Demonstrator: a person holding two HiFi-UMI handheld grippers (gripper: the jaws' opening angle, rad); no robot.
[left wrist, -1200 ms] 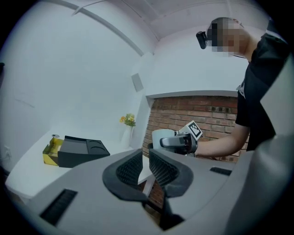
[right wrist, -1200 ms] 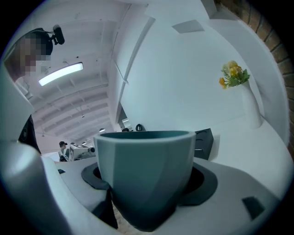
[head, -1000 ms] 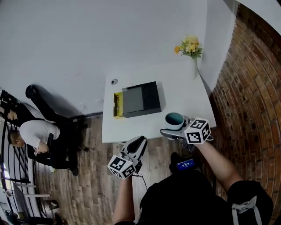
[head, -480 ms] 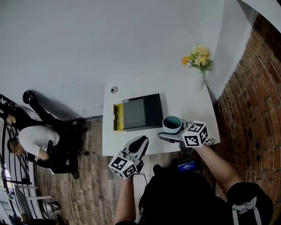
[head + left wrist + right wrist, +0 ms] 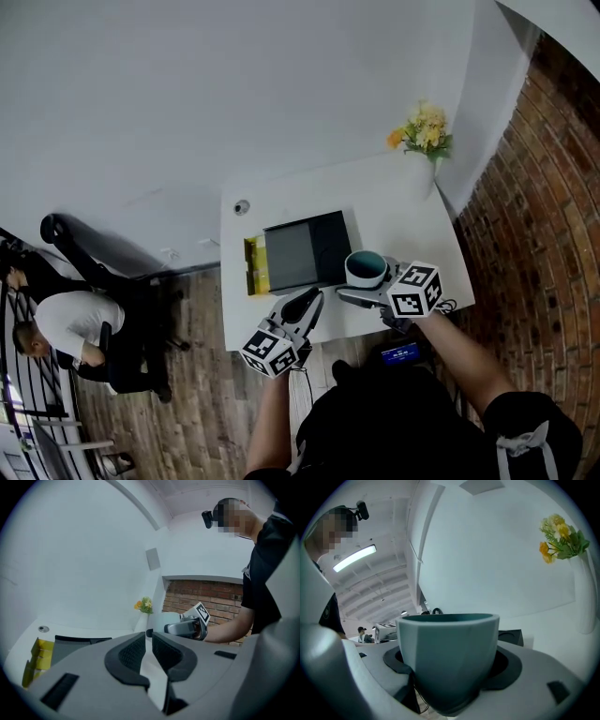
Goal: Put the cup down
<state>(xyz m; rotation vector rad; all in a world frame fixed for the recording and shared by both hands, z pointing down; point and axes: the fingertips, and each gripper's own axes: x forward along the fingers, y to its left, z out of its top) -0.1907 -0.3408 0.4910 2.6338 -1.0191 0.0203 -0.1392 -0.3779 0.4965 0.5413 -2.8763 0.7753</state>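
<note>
The right gripper (image 5: 360, 286) has its jaws clamped on the teal faceted cup (image 5: 367, 268), seemingly just above the white rectangular table (image 5: 394, 202), at 4 o'clock from the flat black box (image 5: 305, 248). The left gripper (image 5: 306, 302) has its jaws together and empty.

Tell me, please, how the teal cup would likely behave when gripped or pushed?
The cup looks rigid, likely ceramic, so probably breakable if dropped. It narrows toward its base, so a push near the rim might tip it. Its smooth wall could slip.
</note>
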